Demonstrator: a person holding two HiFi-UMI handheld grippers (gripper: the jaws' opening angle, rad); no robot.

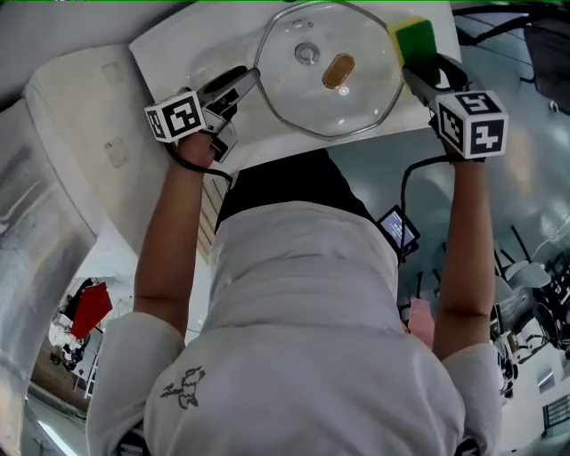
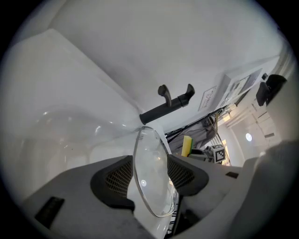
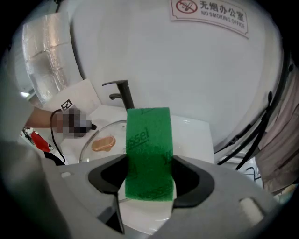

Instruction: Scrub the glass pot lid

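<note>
Head view: the glass pot lid (image 1: 328,69) lies flat over the far part of a white surface (image 1: 178,49), its amber knob (image 1: 338,71) near the middle and facing up. The left claw (image 1: 242,85) meets the lid's left rim; the right claw (image 1: 420,69) stands at the lid's right rim and carries a sponge (image 1: 414,37) with a green face and a yellow back. Both forearms reach forward from the person's white shirt. Left gripper view: the lid (image 2: 152,172) appears edge-on, its rim clamped between the two dark pads, so this claw is closed on the lid. A black faucet (image 2: 168,105) rises beyond it, and farther right the sponge (image 2: 187,145) shows just beside the other gripper's marker cube (image 2: 217,153). Right gripper view: the jaws press on both sides of the sponge (image 3: 148,154), green face towards the camera, so this claw grips the sponge. The lid (image 3: 105,140) shows behind and to the left of it, over the white surface, with the faucet (image 3: 122,93) behind and a no-smoking sign (image 3: 209,13) on the wall above.
</note>
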